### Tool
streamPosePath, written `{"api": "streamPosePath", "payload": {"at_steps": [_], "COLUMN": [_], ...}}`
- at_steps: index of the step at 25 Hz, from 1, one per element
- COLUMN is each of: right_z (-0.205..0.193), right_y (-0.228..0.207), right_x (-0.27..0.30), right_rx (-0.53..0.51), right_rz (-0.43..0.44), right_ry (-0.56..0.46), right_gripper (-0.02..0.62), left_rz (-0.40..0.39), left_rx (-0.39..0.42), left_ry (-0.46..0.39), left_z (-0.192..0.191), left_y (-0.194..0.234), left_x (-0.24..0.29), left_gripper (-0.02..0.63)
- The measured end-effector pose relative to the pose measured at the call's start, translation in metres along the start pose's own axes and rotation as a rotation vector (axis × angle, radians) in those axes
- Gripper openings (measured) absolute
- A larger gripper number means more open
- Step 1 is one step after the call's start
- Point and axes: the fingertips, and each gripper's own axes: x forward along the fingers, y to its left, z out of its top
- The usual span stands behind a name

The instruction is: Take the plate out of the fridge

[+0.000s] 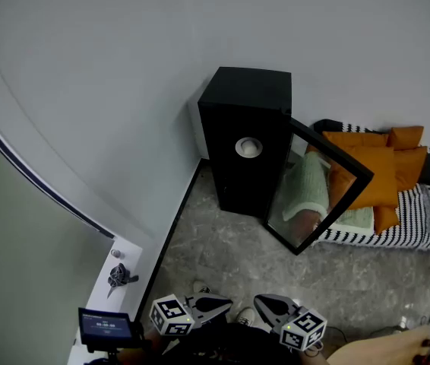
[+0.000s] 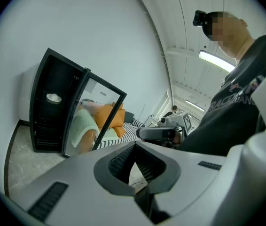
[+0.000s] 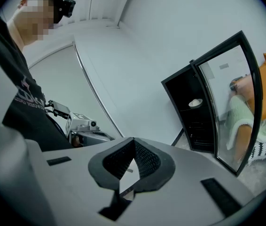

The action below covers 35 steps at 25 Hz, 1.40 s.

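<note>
Head view showed much what I could see from where I stood. The tall black box-shaped fridge (image 1: 249,101) sat just above centre, toward 12 o'clock, with its back near the plain white wall (image 1: 124,67). Its black-framed glass door (image 1: 329,175) was swung wide toward 3 o'clock, which left the dark inside open to a reach from the front. The small round white plate (image 1: 248,147) lay on an upper shelf inside the fridge, so with the door out of the way it looked easy to get at. Beyond the door, at 3 o'clock, orange cushions (image 1: 371,166) were heaped on a black-and-white striped mattress (image 1: 416,223), clear of the path to the shelf. Down at 6 o'clock the person held both tools close to the body over the grey speckled stone floor (image 1: 222,257), well apart from the fridge: the grey left gripper (image 1: 216,306) and the grey right gripper (image 1: 270,306), side by side. Each one's own view showed its two jaws closed together at the tips with nothing between them, which made sense to me, as nothing lay within reach to grip. I judged the task had not yet started in earnest, and the jaws would have to part before either could take the plate's rim.
</note>
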Motion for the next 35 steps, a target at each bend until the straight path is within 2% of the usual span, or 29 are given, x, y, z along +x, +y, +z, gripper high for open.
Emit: {"api": "streamPosePath", "payload": {"at_steps": [10,21,35], "right_z": [0.003,0.016,0.087], "right_y": [-0.006,-0.017,-0.059], "right_x": [0.025,0.067,0.161], "right_rx": [0.037,0.077,0.203], "right_rz": [0.005,-0.029,-0.124], "right_ry": [0.016,0.033,-0.114], "right_gripper": [0.005,0.005,0.006], "left_rz": [0.011,0.060,0.070], "left_rx": [-0.028,-0.075,-0.082], "left_ry": [0.006,-0.035,-0.079], "left_z": [0.003,0.022,0.061], "left_y": [0.023,0.068,0.159], "left_x": [-0.012,-0.046,-0.108], "left_gripper": [0.000,0.000,0.000]}}
